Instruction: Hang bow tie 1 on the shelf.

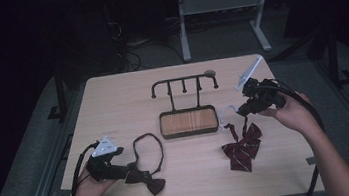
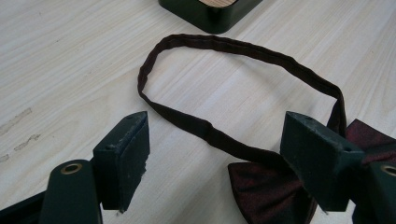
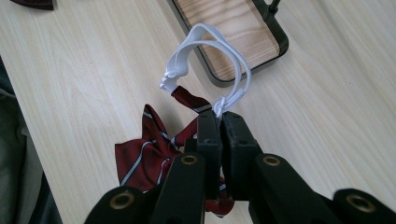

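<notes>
1. High view. The right hand-held gripper (image 1: pixel 240 110) is near the right edge of the tabletop (image 1: pixel 112 100), tilted down toward the middle. From its tips hangs the striped bow tie (image 1: pixel 243 147), whose white elastic loop (image 1: pixel 225 116) rises to the jaws while the red bow trails on the wood nearer the front edge. The hanger stand (image 1: pixel 187 107), with a wooden tray base and a hooked rail, sits at centre, just left of that gripper and toward the far edge. Judgement: the coming move turns on this; the hooks lie up and to the left of the held loop, and the right hand is clearly the nearer one.
2. High view, front left corner. The left hand-held gripper (image 1: pixel 130 170) lies low beside the dark bow tie (image 1: pixel 147 179), whose strap loop (image 1: pixel 149 151) runs toward the stand.
3. Left gripper view. Jaws stand wide apart, nothing pinched; the dark strap crosses between them flat on the wood, and the bow (image 2: pixel 266 191) lies partly under the right-hand jaw.
4. Right gripper view. Jaws clamped together on the knot of the white elastic (image 3: pixel 212 60); the loop stands open beyond the tips, over the near corner of the tray (image 3: pixel 233 32). The striped bow (image 3: pixel 149 154) hangs below.
</notes>
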A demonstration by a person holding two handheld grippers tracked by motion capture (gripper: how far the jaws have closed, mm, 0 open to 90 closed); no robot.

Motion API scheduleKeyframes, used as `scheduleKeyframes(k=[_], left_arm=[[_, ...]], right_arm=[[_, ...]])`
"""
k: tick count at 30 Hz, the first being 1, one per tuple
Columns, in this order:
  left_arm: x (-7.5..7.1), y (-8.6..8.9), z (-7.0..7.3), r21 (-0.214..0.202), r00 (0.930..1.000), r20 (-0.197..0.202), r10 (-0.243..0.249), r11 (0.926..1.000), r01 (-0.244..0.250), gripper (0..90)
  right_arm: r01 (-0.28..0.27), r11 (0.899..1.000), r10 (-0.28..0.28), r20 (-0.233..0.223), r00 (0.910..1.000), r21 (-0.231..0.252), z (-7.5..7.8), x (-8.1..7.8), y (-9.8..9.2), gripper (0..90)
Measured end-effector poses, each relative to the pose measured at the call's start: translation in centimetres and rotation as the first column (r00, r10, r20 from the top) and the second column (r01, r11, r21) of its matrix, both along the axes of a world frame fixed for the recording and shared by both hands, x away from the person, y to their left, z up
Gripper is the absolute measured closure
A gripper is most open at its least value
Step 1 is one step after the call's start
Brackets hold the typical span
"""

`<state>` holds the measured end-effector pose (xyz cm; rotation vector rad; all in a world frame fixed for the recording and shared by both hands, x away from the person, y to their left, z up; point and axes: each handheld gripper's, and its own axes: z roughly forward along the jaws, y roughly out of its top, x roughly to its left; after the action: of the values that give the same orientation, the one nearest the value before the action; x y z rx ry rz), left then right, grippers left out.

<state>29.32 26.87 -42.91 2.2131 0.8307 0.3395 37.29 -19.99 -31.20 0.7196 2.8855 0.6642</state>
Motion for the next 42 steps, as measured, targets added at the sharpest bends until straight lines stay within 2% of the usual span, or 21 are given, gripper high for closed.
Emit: scheduleKeyframes(k=[29,42], left_arm=[[0.0,0.1,0.0,-0.001,1.0000,-0.001,-0.003,1.0000,0.003,24.6],[0.0,0.0,0.0,-0.001,1.0000,0.002,-0.003,1.0000,0.003,24.5]], right_arm=[[-0.032,0.999,0.032,0.039,0.9987,-0.006,3.5,0.9,1.8,86.3],[-0.027,1.000,0.027,0.040,0.9989,0.012,4.5,1.9,2.2,86.3]])
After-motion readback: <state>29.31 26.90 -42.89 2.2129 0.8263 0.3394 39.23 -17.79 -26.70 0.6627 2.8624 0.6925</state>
